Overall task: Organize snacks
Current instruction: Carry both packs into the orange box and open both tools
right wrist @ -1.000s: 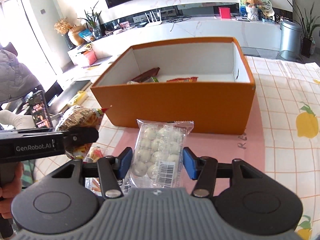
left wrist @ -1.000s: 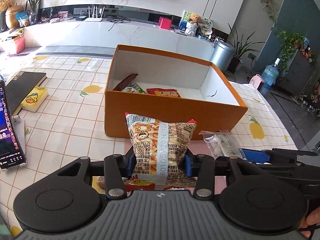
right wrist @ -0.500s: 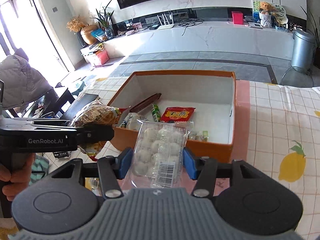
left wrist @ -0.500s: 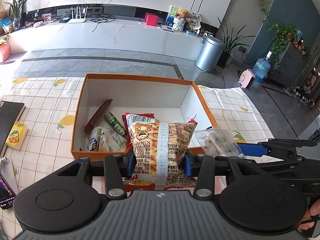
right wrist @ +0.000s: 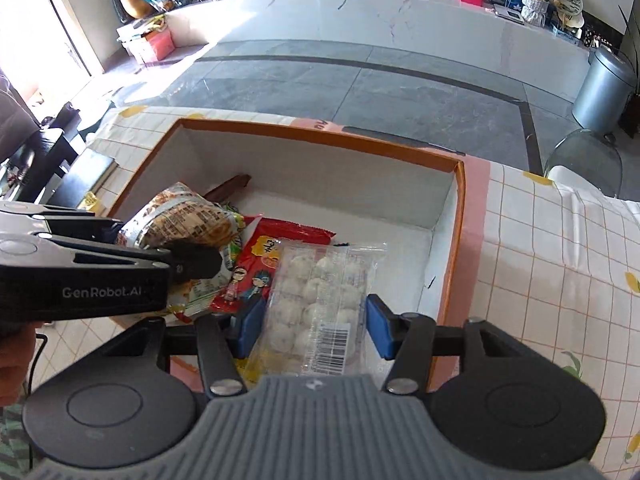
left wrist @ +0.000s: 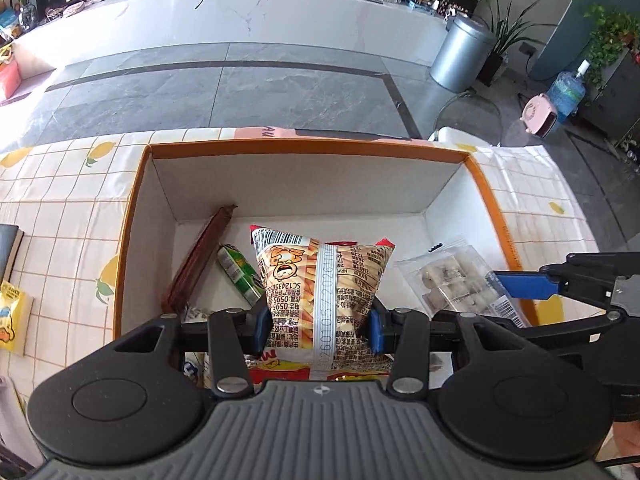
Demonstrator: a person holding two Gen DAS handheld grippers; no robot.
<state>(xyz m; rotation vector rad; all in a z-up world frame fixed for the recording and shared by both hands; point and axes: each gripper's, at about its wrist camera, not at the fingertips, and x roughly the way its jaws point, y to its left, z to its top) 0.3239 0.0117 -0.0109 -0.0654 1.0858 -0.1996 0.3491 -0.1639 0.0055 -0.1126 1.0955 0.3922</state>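
A: Far left of the left wrist view, a yellow pack (left wrist: 14, 322) sits on the counter (left wrist: 68, 208), outside the box (left wrist: 308, 148). Not part of this move, by the look of it.

B: And inside the box?

A: Along its left wall, a brown stick (left wrist: 200, 258) leans tilted, a green packet (left wrist: 238, 272) just beside it. Flat things pushed to the side, which leaves the middle free.

B: Left tongs (left wrist: 320, 326)?

A: Partly closed, blue pads pressed on both sides of the fries bag (left wrist: 324, 284). Held by its lower half, upright, barcode end up, hanging over the box interior. Gripping low keeps the puffy bag from swinging, I'd judge.

B: Then the right?

A: Right tongs (right wrist: 310, 330) also partly closed, clamped on the clear pack (right wrist: 316, 304) of white balls. In the right wrist view it hangs above the box's near right part, over a red packet (right wrist: 256, 272) lying on the floor of the box.

B: Both loads over the box at once?

A: Yes, side by side, close but I can't tell if they touch. The left tool crosses the left of the right view, its bag bulging above it.

B: Why so high?

A: Likely to clear the near wall before lowering. Step in hand looks like release into the box; the empty right rear corner seems the roomiest spot.
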